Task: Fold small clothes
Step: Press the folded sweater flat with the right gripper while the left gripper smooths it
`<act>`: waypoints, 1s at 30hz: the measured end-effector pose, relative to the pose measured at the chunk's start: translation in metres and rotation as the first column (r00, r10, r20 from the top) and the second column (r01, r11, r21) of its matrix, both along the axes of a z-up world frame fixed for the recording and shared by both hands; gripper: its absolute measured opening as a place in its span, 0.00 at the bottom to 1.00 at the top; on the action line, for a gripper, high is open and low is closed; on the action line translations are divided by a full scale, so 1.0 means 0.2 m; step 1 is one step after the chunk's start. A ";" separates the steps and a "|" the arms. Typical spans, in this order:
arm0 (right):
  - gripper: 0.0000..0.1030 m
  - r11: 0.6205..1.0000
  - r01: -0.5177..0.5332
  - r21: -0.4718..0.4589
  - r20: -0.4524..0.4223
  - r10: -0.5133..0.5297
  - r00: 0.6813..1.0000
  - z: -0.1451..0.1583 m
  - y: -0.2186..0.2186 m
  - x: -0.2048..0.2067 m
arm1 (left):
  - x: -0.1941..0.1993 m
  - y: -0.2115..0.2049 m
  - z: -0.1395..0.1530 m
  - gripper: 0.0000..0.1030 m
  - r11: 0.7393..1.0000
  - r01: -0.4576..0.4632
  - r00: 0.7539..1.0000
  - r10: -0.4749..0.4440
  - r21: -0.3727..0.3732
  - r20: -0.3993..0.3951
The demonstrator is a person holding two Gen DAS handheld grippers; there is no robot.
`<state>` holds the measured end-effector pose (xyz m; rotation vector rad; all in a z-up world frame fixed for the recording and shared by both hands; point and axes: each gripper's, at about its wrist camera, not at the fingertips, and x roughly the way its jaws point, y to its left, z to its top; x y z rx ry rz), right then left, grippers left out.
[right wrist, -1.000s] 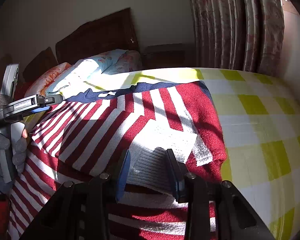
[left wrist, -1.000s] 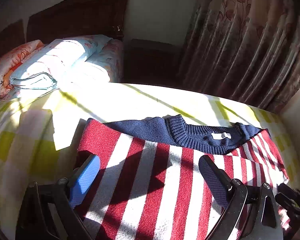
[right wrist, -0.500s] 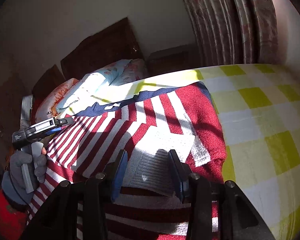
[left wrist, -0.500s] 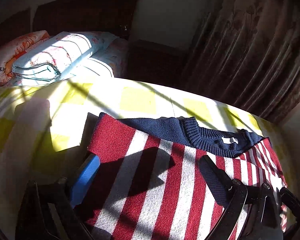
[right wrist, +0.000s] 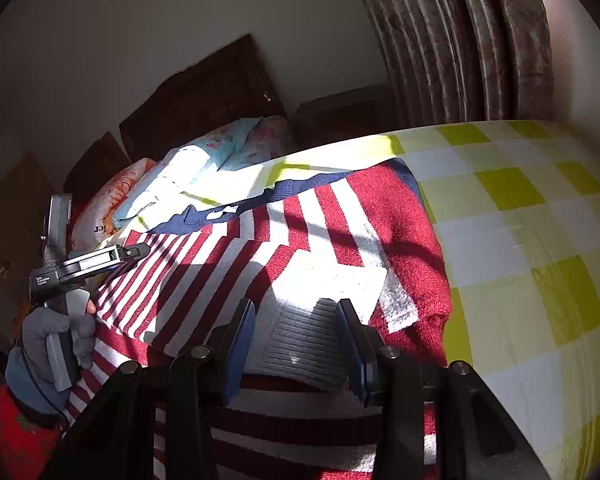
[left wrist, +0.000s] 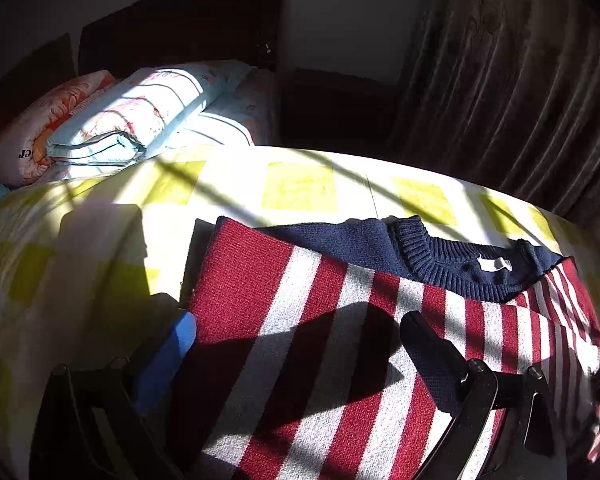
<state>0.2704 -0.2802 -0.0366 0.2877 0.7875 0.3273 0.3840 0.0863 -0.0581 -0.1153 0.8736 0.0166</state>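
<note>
Both claws hang over a striped sweater (left wrist: 332, 344) spread on a bed with a yellow-and-white checked sheet (left wrist: 300, 188). Seen from its own camera, the left gripper (left wrist: 300, 344) has its jaws spread wide and grips nothing; its blue left finger pad (left wrist: 168, 356) sits at the sweater's red outer edge, its dark right finger (left wrist: 432, 356) is over the broad red and white stripes, and their shadow falls on the knit between them. Ahead of this claw lies the navy ribbed collar (left wrist: 452, 268) with a small white label (left wrist: 494, 265), and beyond it bare checked sheet.

From the right wrist view, the right gripper (right wrist: 296, 336) is also parted, its two blue-padded fingers (right wrist: 240, 340) flanking a grey-white ribbed cuff (right wrist: 300, 340) of the sweater; whether the pads touch the cuff cannot be told. To this claw's right, the red side of the sweater ends and the checked sheet (right wrist: 520, 240) runs on. Far to its left the other gripper (right wrist: 100, 260) shows, held in a grey-gloved hand (right wrist: 52, 340) above the narrow-striped part of the sweater.

Well ahead of both claws, folded quilts (left wrist: 132, 120) are stacked against a dark wooden headboard (left wrist: 180, 24), with patterned curtains (left wrist: 520, 80) off to the right.
</note>
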 end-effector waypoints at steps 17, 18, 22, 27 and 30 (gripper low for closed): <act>0.42 1.000 -0.003 -0.009 -0.010 0.003 1.000 -0.01 0.00 0.01 | -0.48 -0.29 -0.02 1.00 0.974 0.215 0.977 -0.215 0.065 -0.017; 0.42 1.000 -0.003 -0.004 -0.013 0.003 1.000 -0.01 0.00 0.01 | -0.47 -0.28 -0.02 1.00 0.974 0.218 0.976 -0.217 0.059 -0.018; 0.41 1.000 -0.003 0.008 -0.011 0.003 1.000 -0.01 -0.01 0.01 | -0.51 -0.28 0.00 1.00 0.979 0.186 0.982 -0.186 0.081 -0.011; 0.42 0.993 -0.064 -0.101 0.072 0.071 0.995 0.06 0.13 -0.13 | -0.71 -0.41 0.01 1.00 0.963 0.255 0.966 -0.258 0.089 0.022; 0.42 0.941 -0.176 -0.290 -0.007 0.182 0.983 0.01 0.37 -0.15 | -0.68 -0.48 -0.03 1.00 0.949 0.276 0.961 -0.273 0.154 -0.039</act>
